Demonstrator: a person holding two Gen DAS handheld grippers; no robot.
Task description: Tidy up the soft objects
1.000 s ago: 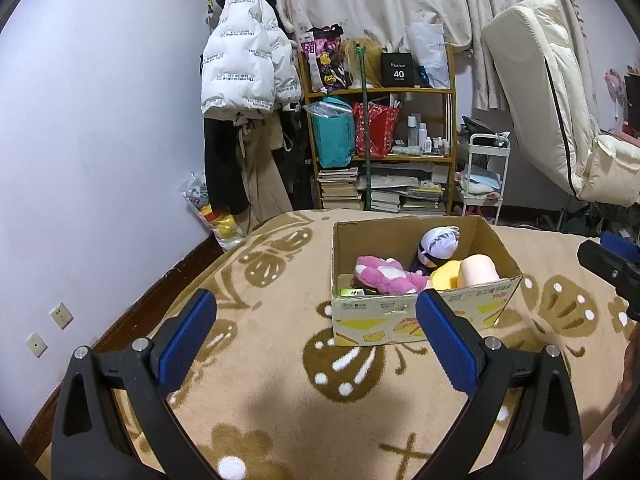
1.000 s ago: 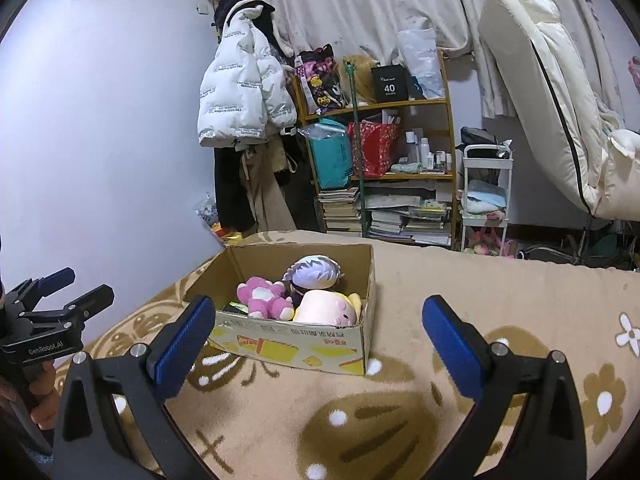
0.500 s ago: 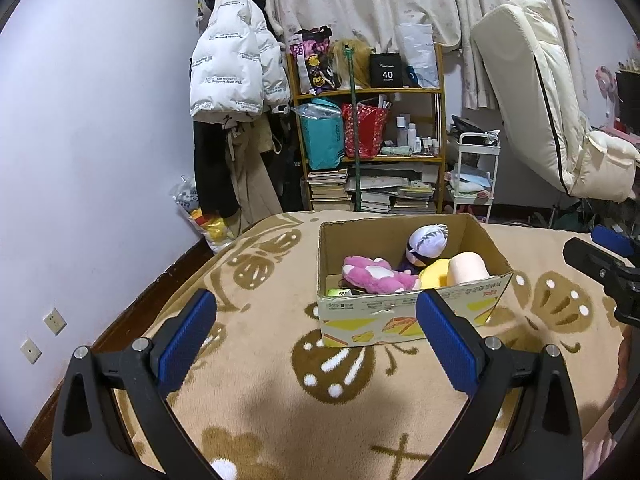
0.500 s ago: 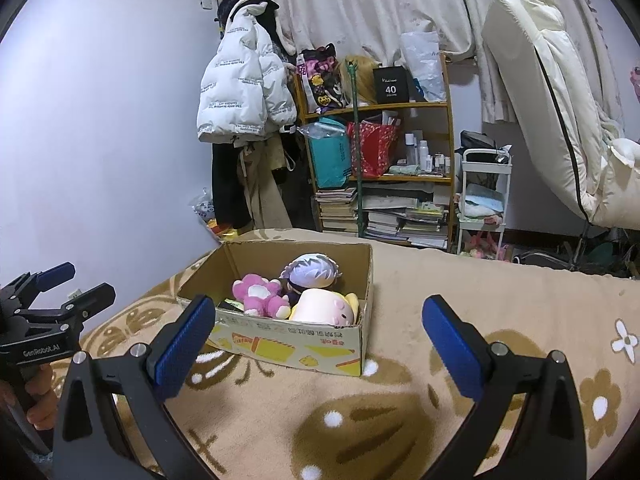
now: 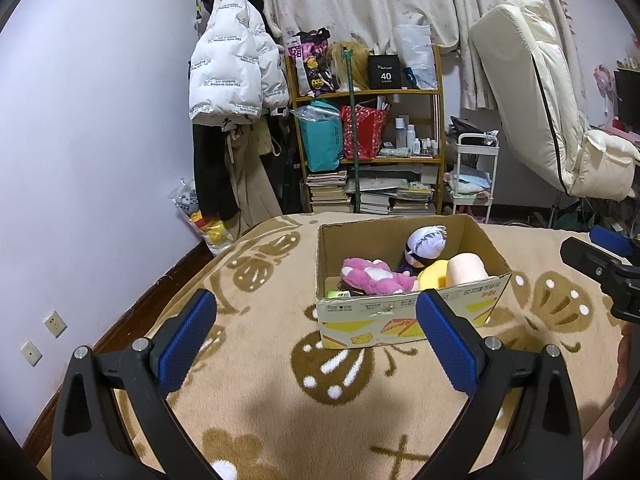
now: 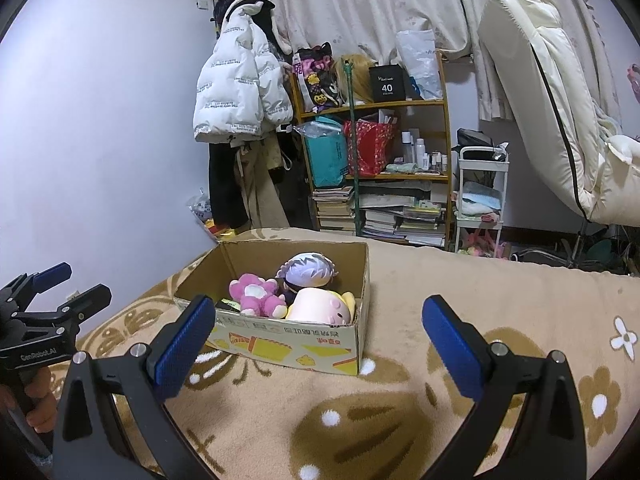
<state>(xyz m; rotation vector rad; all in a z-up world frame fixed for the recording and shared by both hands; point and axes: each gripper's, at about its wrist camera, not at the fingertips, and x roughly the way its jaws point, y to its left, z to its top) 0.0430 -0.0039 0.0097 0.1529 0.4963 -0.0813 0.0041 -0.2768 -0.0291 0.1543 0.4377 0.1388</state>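
Both grippers are held wide apart and nothing is gripped. On the left gripper (image 5: pixel 316 334) the blue pads (image 5: pixel 187 336) are spread clear of one another above the blanket, short of the cardboard box (image 5: pixel 404 316); its far finger overlaps the box's near wall in the picture, though contact cannot be confirmed. On the right gripper (image 6: pixel 318 340) the fingers are splayed just as widely, and the box (image 6: pixel 288 346) is framed between them, a little further off. Nothing is carried by either tool.

Every soft toy in sight is found inside the box. A pink plush (image 5: pixel 374 276) is laid toward the box's left side, as seen from the left wrist. Behind it, toward the box's back wall, a doll with a pale lilac head (image 5: pixel 426 242) is propped up. At the box's front right corner a cream-and-yellow plush (image 5: pixel 456 270) is pressed against the near wall. A small green-and-dark item is tucked low at the box's front left corner, too hidden to be identified.

The box itself is set on a tan blanket (image 5: pixel 280 392) patterned with brown butterflies. Beyond the box, a wooden shelf (image 5: pixel 368 152) crammed with bags and books is seen against the wall, and to the left of the box a white puffer jacket (image 5: pixel 232 76) is hung high.
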